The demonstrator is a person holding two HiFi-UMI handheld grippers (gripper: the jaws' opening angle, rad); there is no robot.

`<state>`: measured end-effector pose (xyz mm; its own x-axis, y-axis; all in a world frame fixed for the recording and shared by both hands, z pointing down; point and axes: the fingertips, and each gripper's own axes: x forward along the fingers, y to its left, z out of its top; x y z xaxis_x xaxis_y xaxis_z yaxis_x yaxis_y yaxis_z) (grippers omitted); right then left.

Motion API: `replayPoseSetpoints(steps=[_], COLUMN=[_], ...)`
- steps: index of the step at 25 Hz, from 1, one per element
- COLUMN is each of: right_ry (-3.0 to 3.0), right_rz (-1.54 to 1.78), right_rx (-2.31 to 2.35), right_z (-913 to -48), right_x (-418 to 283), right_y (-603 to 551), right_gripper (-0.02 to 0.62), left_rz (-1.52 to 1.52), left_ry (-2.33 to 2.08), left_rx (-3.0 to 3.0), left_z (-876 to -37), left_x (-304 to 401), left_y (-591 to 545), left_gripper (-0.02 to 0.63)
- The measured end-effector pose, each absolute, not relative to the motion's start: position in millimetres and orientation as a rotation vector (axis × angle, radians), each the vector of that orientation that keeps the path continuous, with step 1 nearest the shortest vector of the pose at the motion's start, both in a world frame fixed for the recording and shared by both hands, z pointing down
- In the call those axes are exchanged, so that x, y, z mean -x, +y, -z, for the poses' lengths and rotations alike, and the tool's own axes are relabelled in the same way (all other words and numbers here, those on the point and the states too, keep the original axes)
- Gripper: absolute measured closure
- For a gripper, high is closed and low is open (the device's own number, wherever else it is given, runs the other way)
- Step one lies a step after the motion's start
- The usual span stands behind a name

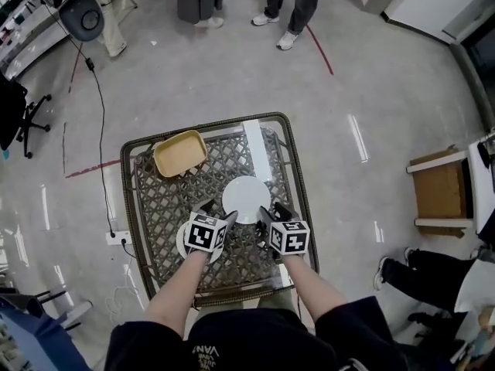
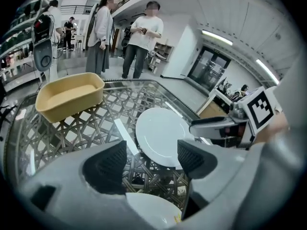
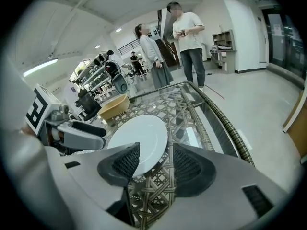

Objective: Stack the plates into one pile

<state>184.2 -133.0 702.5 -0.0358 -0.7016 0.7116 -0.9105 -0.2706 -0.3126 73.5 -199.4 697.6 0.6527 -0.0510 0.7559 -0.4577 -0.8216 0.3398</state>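
Mostly hidden beneath left claw (image 1: 216, 212): near plate (image 1: 181, 246).

I see a glossy glass top over woven wicker on the bench (image 1: 166, 207). The white plate (image 1: 246, 199) looks smooth and glazed; the tan tub (image 1: 180, 153) matt plastic.

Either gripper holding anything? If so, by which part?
Nothing is held. Left gripper and right gripper both stand open; the white plate lies on the table just ahead.

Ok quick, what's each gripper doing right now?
Left gripper: open, holding nothing.
Right gripper: open, near the centre plate's rim, not gripping.
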Motion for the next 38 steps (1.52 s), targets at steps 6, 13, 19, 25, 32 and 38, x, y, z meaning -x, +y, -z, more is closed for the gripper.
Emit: replayPoseSetpoints(steps=[6,13,19,25,32,38], right_ry=[-1.721,-1.682,-1.71,-1.732,-1.829,-1.953], right_rz=[-1.198,-1.192,-1.233,-1.265,-1.211,-1.156], right_rx=[-1.948,-1.968,-1.971,-1.99,-1.967,-1.871], right_z=[-711.6,-715.6,-714.4,-704.5,-673.8,-648.0], right_x=[-180.2,-181.6,-176.6,-176.5,-158.4,-131.8], right_y=[-141.7,-144.1,-146.5,-144.5,-149.0,-156.1], right_gripper=[0.39,0.387,0.388,0.394,0.393,0.393], left_rz=[-1.127,-1.178,-1.172,-1.11,-1.022,-0.936], left_ry=[-0.34,-0.259,-0.262,-0.287,-0.384,-0.508], left_rx=[-2.285,-2.294,-2.291,-2.287,-2.27,-2.249], left_z=[-718.2,-715.8,-715.9,-701.6,-679.1,-656.0], left_x=[-83.4,-97.1,-100.5,-99.1,-74.1,-42.4], left_y=[-197.6,-195.7,-192.5,-191.2,-187.9,-184.8], left_gripper=[0.278,0.278,0.275,0.276,0.276,0.276])
